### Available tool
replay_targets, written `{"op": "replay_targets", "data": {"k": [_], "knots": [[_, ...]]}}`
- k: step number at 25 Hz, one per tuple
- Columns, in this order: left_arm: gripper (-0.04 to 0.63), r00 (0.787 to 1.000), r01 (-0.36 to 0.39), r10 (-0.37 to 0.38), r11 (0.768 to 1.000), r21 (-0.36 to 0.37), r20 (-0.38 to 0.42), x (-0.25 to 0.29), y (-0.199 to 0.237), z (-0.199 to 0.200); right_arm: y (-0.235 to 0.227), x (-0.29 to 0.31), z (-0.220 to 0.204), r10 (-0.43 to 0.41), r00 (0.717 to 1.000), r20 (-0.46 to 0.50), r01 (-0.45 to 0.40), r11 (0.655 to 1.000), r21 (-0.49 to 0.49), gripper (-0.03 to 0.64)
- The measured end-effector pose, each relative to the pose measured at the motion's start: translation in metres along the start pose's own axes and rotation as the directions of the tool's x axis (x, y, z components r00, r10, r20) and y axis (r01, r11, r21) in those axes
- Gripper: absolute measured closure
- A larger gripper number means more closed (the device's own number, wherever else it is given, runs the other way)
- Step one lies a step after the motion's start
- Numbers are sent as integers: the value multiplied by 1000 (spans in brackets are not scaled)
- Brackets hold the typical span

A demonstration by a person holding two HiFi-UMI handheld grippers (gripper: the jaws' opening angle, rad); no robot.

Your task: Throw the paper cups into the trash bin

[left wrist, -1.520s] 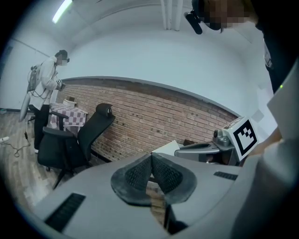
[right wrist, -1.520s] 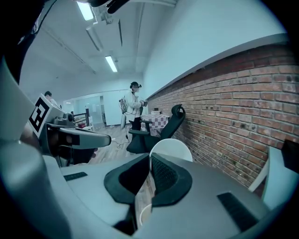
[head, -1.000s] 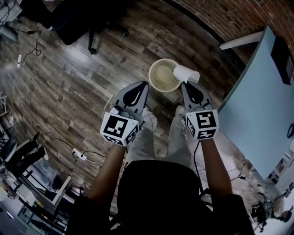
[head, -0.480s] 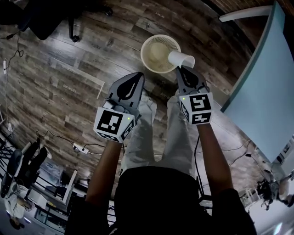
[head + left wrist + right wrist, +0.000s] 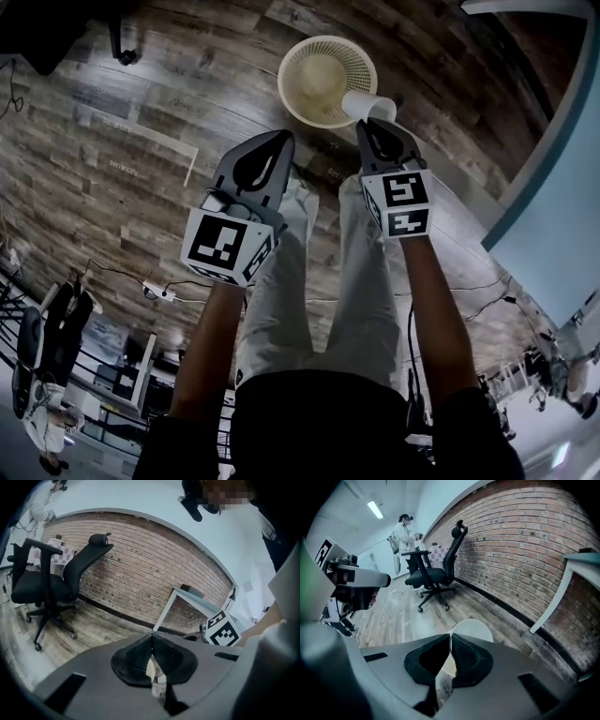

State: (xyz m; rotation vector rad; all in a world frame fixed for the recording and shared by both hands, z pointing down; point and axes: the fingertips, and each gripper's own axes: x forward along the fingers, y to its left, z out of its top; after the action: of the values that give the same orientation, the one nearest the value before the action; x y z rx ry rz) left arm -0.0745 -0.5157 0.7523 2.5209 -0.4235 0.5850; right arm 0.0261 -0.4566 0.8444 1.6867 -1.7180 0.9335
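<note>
A white paper cup (image 5: 367, 106) lies on its side in my right gripper (image 5: 372, 124), whose jaws are shut on its rim; the cup hangs over the right edge of a cream mesh trash bin (image 5: 323, 77) on the wood floor. In the right gripper view the cup (image 5: 472, 629) sticks out past the closed jaw tips of the right gripper (image 5: 450, 636). My left gripper (image 5: 284, 137) is held to the left of the bin, shut and empty; in the left gripper view the left gripper (image 5: 152, 635) has its pads together.
A pale blue table (image 5: 562, 202) stands at the right. A black office chair (image 5: 44, 588) stands before the brick wall (image 5: 140, 569). A power strip and cables (image 5: 157, 294) lie on the floor at the left. The person's legs (image 5: 319, 281) are below the grippers.
Both grippers and the cup have come closer to the bin, and the cup now overlaps its right rim. The right gripper's hold on the cup is unchanged.
</note>
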Motion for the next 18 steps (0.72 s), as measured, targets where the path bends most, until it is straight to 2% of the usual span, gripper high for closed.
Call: {"op": "replay_targets", "data": {"k": [7,14,18], "knots": [[586,998,-57,57,998,-13,-33,20,43,-42,-7,62,-41,25,996,-86,-26,999,-18,600],[586,998,-25,25,1000,-2,-59,52,61,-70,-8,127,-93,47,980,-191,-51,999,-17,600],[586,998,-1,1,1000,-3,-66,68,65,-77,-7,156,-109,60,974,-219,-73,996,-51,600]]}}
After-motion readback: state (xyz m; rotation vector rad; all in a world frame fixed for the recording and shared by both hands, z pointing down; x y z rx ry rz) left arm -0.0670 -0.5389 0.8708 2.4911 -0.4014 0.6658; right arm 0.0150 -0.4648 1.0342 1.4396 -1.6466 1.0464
